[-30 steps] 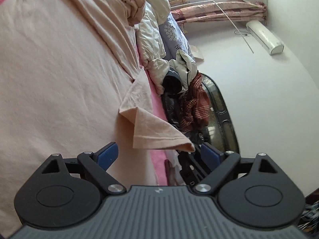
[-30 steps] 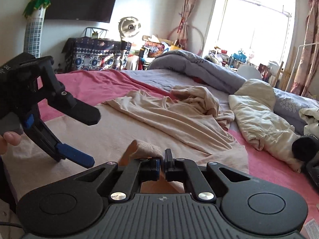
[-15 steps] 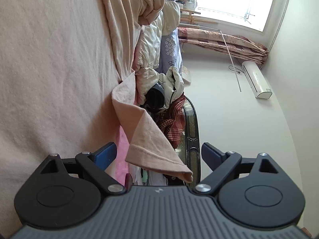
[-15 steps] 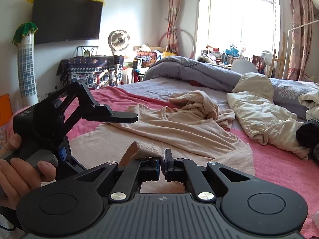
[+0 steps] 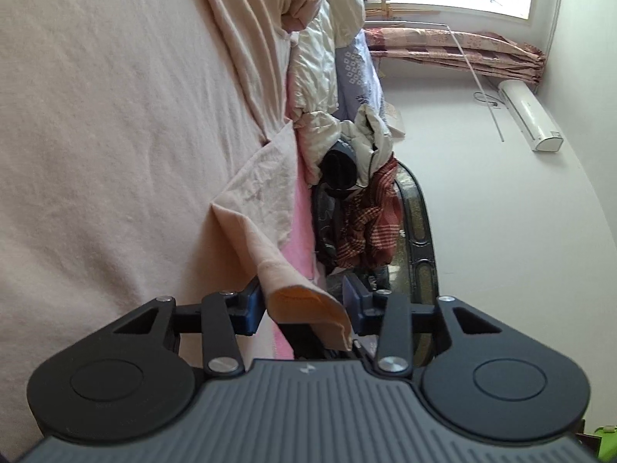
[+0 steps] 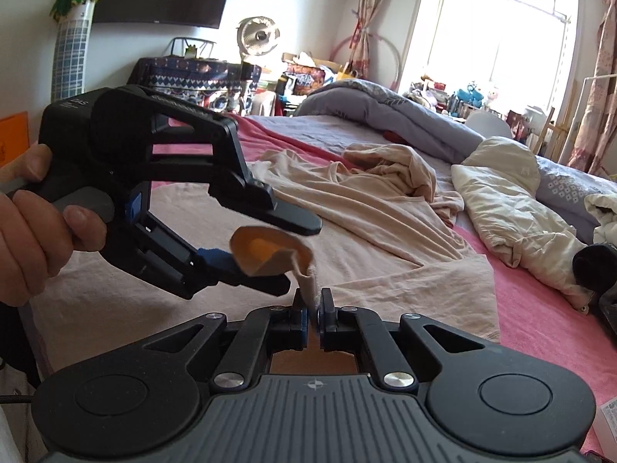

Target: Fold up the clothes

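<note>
Your left hand (image 6: 34,227) grips the left gripper (image 6: 270,254) at the left of the right-wrist view. Its jaws have just been closing, w/ the peach garment (image 6: 366,231) hem between them; the lifted, curled hem edge (image 5: 308,305) sits in the gap, and the pads aren't pressing it yet, so nothing's clamped there. Small white lettering on that gripper's body is too blurred to read. Centre: your right gripper (image 6: 313,316) has its jaws clenched on a bunched bit of the same garment. The rest lies spread on the bed (image 6: 540,308), over a pink sheet, a cream quilt (image 6: 513,200) at right.
</note>
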`<state>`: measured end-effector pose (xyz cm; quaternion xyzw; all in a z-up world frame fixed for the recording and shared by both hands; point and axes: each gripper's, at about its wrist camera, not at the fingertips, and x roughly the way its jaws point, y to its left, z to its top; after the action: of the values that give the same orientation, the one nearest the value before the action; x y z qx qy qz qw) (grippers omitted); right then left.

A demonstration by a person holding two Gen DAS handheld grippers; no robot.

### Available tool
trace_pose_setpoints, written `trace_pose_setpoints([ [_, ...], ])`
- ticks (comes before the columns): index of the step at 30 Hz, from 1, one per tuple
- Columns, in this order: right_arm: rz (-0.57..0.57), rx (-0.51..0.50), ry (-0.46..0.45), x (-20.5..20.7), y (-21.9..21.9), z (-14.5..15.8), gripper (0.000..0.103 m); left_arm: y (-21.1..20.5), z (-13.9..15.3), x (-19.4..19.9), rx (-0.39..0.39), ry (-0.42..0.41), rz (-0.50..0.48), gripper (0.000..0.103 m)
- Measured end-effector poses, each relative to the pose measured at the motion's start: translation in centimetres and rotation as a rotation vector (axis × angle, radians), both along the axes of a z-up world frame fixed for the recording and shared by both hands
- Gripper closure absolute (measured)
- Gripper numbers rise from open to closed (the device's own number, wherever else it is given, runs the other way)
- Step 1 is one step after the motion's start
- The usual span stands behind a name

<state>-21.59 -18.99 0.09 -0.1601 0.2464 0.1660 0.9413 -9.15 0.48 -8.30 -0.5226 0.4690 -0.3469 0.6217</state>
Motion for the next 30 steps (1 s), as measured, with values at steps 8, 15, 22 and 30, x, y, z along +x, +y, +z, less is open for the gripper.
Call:
trace_pose_setpoints([
  [8, 0.098, -0.148, -0.013, -1.4, 2.6, -1.8, 0.095, 0.6, -0.7, 0.3, 0.007, 0.04, 0.031, 0.053],
  [15, 0.107, -0.168, 0.005, -2.1, 2.8, -2.7, 0.094, 0.5, -0.5, -0.3, 0.073, 0.032, 0.018, 0.093],
  [22, 0.075, -0.197, -0.068, -2.9, 2.3, -2.8, 0.058, 0.8, 1.6, 0.4, 0.136, -0.024, 0.01, 0.101],
  [30, -0.058, -0.363, -0.207, 0.3, 0.1, -2.9, 0.038, 3.2, 11.0, 6.4, 0.157, -0.261, 0.031, 0.101],
])
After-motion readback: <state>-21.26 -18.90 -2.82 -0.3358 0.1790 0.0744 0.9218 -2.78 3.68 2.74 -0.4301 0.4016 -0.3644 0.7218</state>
